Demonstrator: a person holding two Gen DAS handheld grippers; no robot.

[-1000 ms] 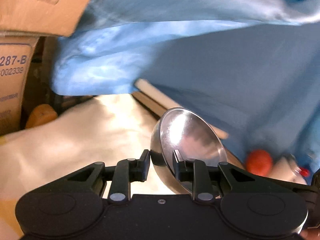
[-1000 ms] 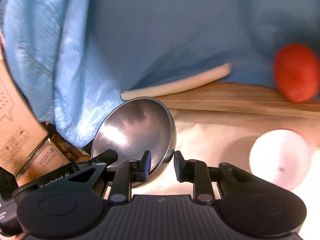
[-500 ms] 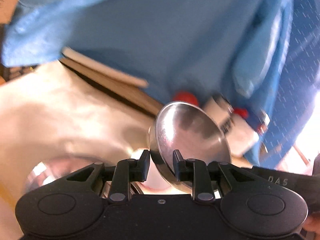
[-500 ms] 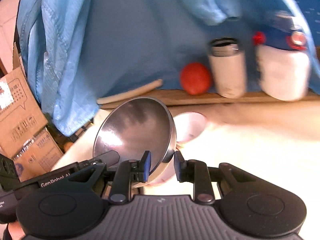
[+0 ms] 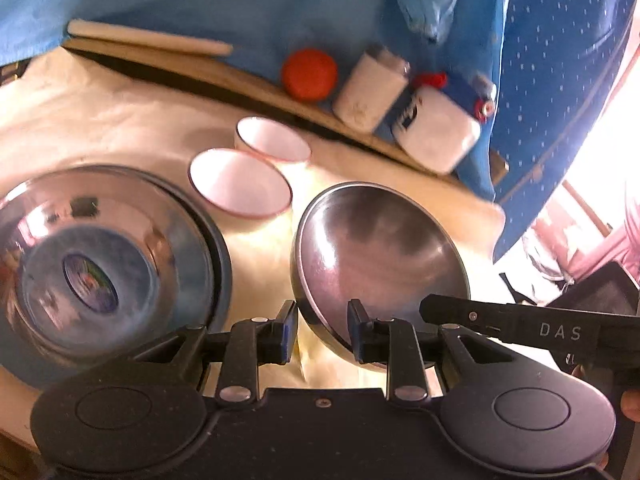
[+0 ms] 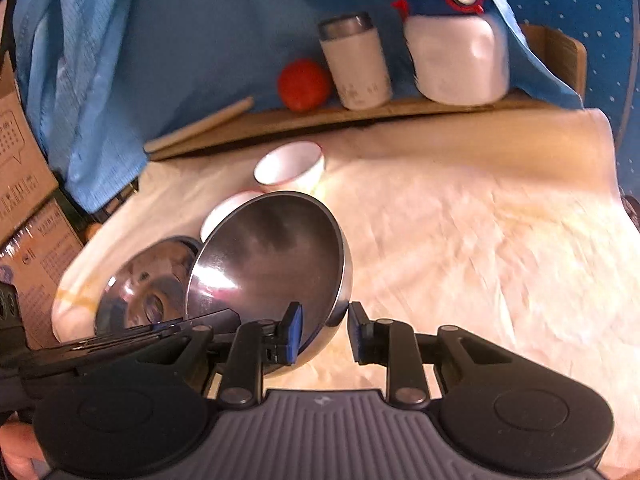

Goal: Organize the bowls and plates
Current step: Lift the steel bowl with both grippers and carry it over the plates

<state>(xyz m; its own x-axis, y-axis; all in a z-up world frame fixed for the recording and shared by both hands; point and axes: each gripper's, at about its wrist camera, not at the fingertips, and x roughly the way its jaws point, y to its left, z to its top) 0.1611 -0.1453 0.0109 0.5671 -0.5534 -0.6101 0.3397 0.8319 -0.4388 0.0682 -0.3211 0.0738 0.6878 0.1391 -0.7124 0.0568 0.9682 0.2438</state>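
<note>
A cream cloth (image 6: 480,220) covers the counter. Behind it runs a low wooden shelf (image 6: 400,110). A big blue cloth (image 6: 200,32) hangs at the back like a curtain, and at the right side there is a darker blue cloth with small white dots (image 5: 560,60). Brown cardboard boxes (image 6: 24,184) stand at the left. Very bright light (image 5: 616,120) comes in from the right side and makes the cream cloth shine

Bare cloth (image 6: 480,240) open to the right, white bowls (image 5: 240,188) and steel bowl (image 5: 92,256) crowding left (shelf behind)
</note>
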